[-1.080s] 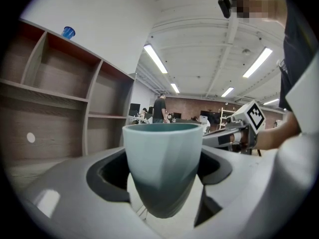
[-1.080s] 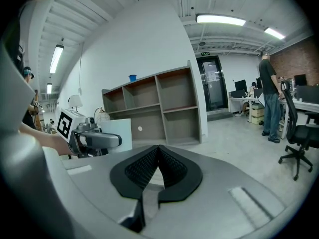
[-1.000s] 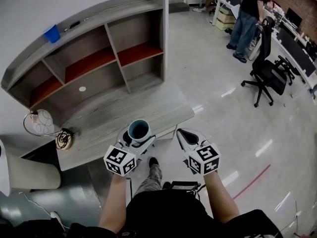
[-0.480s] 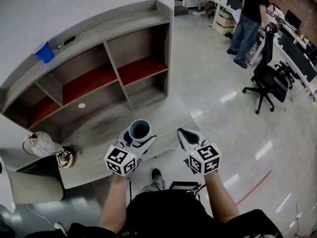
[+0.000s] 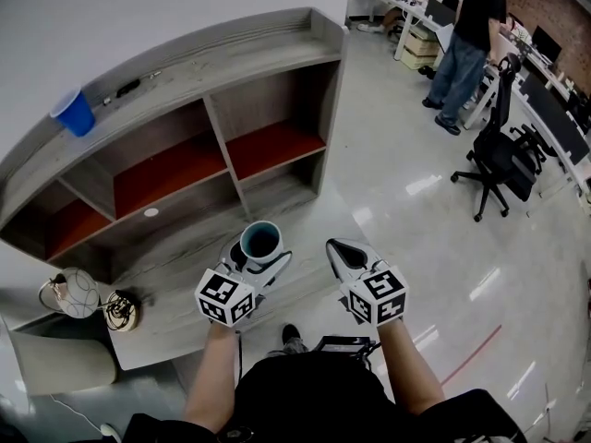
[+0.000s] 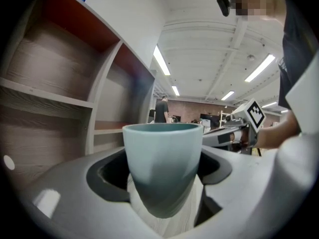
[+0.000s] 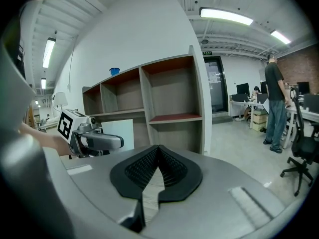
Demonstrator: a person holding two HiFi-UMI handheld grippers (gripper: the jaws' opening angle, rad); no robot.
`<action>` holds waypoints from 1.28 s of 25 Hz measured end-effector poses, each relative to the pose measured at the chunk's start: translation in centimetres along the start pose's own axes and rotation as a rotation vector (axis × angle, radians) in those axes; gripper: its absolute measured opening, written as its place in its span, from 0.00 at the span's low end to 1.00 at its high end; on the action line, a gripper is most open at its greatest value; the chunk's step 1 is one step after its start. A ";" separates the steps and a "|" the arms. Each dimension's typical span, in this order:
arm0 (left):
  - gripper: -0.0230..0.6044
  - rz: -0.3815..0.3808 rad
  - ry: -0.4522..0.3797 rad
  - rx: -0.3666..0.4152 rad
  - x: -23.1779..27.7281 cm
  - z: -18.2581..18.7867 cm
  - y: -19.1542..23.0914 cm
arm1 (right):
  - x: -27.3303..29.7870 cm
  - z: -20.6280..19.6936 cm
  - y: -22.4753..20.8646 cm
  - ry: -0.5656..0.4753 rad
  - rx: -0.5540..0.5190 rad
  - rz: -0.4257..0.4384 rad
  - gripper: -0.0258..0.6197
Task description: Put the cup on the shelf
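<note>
Teal glazed ceramic cup upright in the left gripper, jaws spread wide and pressing on the tapered lower body, rim well above the pads. Hanging above the grey wood-grain desk just inside its front edge, not yet at the grey shelf unit with red-lined compartments along the desk's back edge. Right gripper closed pad to pad, holding nothing, riding just beside the left. Failure modes, as judged: gripped on a taper, so liable to squirt upward or tip on any jolt or slackening; top-heavy above the pads, so prone to rocking at set-down; could clip a shelf board or an upright divider with the rim if brought in too high or off-centre; could knock the shelf's right side panel with the idle right gripper. Worth keeping level and aiming mid-compartment. Versus a second ago: shelf unit larger and nearer in the head view, blue plastic cup on its top board shifted down-left in frame, desk's front edge lower in frame; same grip on the cup, same spacing between grippers, right one closed then too.
</note>
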State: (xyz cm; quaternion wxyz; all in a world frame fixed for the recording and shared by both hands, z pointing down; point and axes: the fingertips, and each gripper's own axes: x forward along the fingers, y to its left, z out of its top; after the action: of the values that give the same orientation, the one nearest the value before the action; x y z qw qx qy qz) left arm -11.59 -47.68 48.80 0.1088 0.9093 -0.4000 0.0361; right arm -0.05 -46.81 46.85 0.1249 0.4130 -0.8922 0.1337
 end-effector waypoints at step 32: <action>0.64 0.091 0.016 0.019 4.0 0.7 -0.6 | 3.0 2.3 -2.2 -0.005 -0.055 0.177 0.06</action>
State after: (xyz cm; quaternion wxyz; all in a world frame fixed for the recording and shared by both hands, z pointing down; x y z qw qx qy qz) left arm -8.45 -50.36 48.59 0.1013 0.8910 -0.4396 0.0520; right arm -0.44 -51.09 45.96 0.1217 0.3292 -0.9288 0.1188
